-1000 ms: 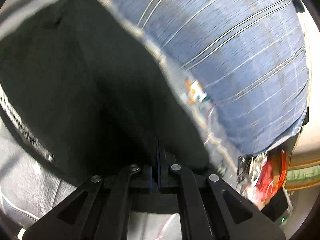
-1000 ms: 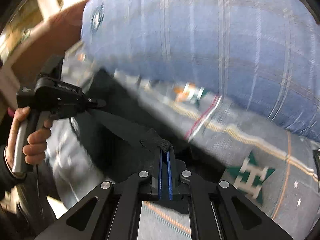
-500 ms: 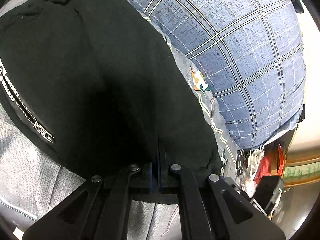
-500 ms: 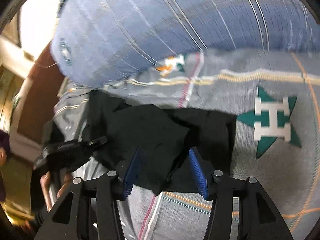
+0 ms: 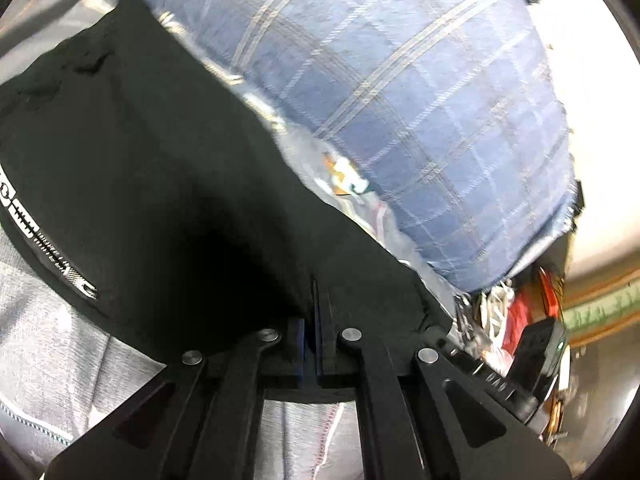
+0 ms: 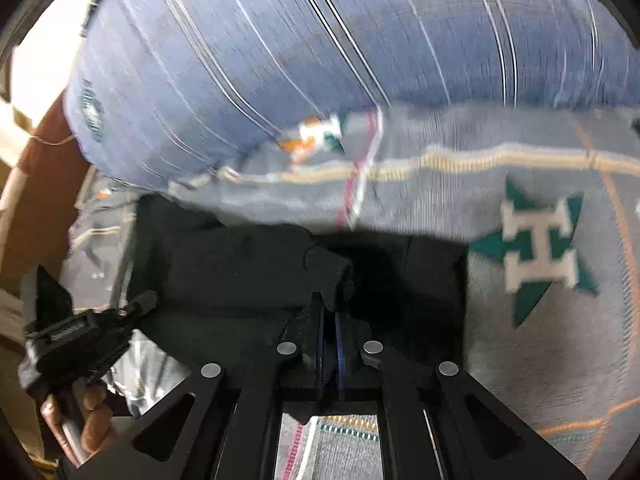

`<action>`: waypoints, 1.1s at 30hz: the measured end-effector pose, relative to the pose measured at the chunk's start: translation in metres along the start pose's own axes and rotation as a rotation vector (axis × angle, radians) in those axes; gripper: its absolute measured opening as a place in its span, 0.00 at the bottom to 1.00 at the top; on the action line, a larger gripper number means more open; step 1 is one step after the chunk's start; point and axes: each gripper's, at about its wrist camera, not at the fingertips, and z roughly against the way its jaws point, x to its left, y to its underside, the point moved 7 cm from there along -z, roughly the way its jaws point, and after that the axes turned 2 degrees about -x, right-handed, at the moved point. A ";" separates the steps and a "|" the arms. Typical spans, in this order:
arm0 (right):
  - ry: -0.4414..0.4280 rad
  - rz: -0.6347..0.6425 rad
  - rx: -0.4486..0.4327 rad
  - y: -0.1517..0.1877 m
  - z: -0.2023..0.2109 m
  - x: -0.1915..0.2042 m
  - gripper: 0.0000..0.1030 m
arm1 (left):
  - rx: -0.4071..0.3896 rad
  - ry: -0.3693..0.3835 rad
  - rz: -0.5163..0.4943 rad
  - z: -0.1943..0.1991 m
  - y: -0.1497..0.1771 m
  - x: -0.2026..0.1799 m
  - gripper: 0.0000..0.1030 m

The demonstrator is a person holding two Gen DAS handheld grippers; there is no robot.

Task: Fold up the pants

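Note:
The black pants (image 5: 160, 184) lie spread on a grey patterned blanket (image 6: 540, 360), with a silver zipper (image 5: 64, 268) near their left edge. My left gripper (image 5: 314, 320) is shut on the near edge of the pants. In the right wrist view the pants (image 6: 240, 280) lie bunched in front of my right gripper (image 6: 328, 320), which is shut on a fold of the black cloth. The left gripper (image 6: 136, 304) also shows there at lower left, held by a hand.
A big blue plaid pillow (image 5: 400, 100) lies right behind the pants; it also fills the top of the right wrist view (image 6: 320, 40). The blanket has a green star emblem (image 6: 536, 252). Red and white clutter (image 5: 520, 312) sits past the bed edge at right.
My right gripper was open over the bunched pants half a second ago and has now shut on a fold. The left gripper stays shut on the pants edge, which has shifted a little.

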 end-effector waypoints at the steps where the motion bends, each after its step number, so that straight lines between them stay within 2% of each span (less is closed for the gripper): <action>1: -0.007 0.011 -0.011 -0.004 0.009 0.000 0.03 | 0.000 0.010 -0.013 0.001 0.001 -0.003 0.01; 5: 0.013 0.018 0.006 -0.009 0.021 -0.012 0.03 | 0.046 0.016 -0.082 -0.015 0.017 -0.018 0.01; 8: 0.097 -0.002 0.050 -0.006 0.006 -0.037 0.03 | 0.123 -0.010 -0.107 -0.042 0.035 -0.018 0.01; 10: 0.140 -0.032 0.095 -0.002 -0.014 -0.054 0.04 | 0.145 -0.043 -0.135 -0.056 0.045 -0.015 0.01; 13: 0.164 -0.024 0.095 0.000 -0.016 -0.057 0.03 | 0.138 -0.051 -0.153 -0.056 0.051 -0.019 0.01; 17: 0.190 0.029 0.038 -0.004 0.003 -0.043 0.03 | 0.102 -0.002 -0.206 -0.041 0.048 -0.030 0.01; 20: 0.243 0.031 0.076 0.001 -0.009 -0.051 0.04 | 0.132 -0.020 -0.234 -0.050 0.053 -0.029 0.01; 23: 0.273 0.011 0.119 0.010 -0.023 -0.062 0.04 | 0.159 -0.030 -0.211 -0.055 0.060 -0.023 0.01; 27: 0.284 0.049 0.045 -0.001 0.002 -0.052 0.04 | 0.123 0.010 -0.272 -0.044 0.061 -0.042 0.01; 29: 0.333 0.058 0.049 -0.001 0.000 -0.056 0.07 | 0.160 -0.018 -0.282 -0.054 0.067 -0.038 0.02; 31: 0.389 0.046 0.096 0.004 -0.016 -0.069 0.08 | 0.201 -0.070 -0.291 -0.068 0.073 -0.029 0.05; 33: 0.398 0.012 0.125 0.010 -0.025 -0.077 0.08 | 0.219 -0.096 -0.293 -0.075 0.076 -0.024 0.08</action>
